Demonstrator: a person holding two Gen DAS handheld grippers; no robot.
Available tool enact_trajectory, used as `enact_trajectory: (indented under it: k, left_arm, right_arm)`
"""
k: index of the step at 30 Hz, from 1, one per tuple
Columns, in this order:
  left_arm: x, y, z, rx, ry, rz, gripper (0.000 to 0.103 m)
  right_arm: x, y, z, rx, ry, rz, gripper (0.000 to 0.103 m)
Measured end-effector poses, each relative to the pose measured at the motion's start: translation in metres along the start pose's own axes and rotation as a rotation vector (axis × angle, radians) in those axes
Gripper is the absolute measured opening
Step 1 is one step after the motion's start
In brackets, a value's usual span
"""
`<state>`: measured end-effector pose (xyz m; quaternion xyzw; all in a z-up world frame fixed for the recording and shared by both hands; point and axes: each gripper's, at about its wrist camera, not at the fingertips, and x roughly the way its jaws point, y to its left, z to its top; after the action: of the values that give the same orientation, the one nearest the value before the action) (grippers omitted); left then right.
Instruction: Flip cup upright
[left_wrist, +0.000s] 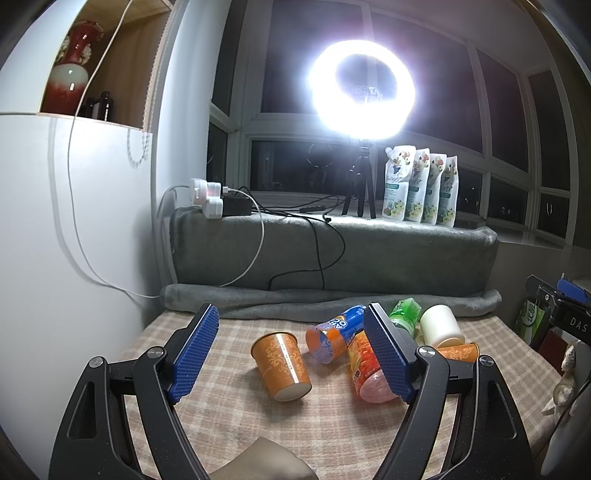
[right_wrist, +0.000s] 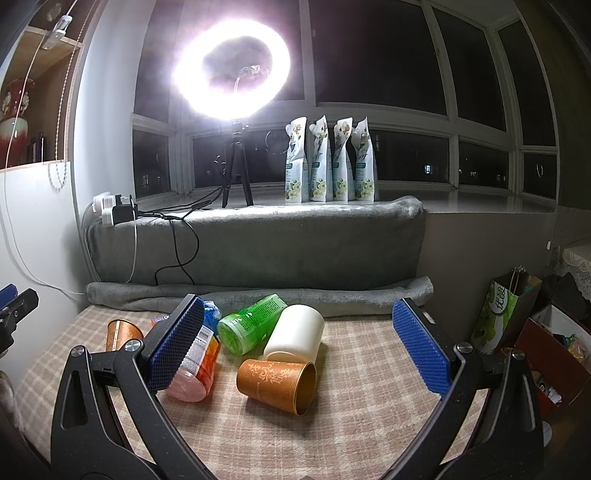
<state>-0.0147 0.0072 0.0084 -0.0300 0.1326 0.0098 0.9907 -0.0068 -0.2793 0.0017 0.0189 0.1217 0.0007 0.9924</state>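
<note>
An orange paper cup (left_wrist: 281, 365) lies on its side on the checked cloth, its base toward me, between the blue pads of my open left gripper (left_wrist: 291, 328), which holds nothing. A second orange cup (right_wrist: 279, 384) lies on its side with its gold mouth to the right, between the pads of my open, empty right gripper (right_wrist: 299, 325). The first cup also shows at the left of the right wrist view (right_wrist: 122, 334). The second cup shows partly hidden in the left wrist view (left_wrist: 458, 350).
A white cup (right_wrist: 295, 334), a green bottle (right_wrist: 251, 325), an orange bottle (right_wrist: 195, 365) and a blue-labelled bottle (left_wrist: 336, 332) lie clustered on the cloth (right_wrist: 369, 398). A grey blanket roll (right_wrist: 258, 291) lies behind. A ring light (right_wrist: 232, 62) and pouches (right_wrist: 328, 162) stand on the sill. Bags (right_wrist: 498, 314) stand to the right.
</note>
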Motion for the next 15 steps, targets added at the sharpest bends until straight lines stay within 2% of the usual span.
enact_trajectory:
  k: [15]
  left_arm:
    - [0.003,0.0,-0.006,0.0,0.014,0.004,0.081]
  right_arm:
    - [0.013,0.002,-0.001,0.003,0.037,0.015,0.103]
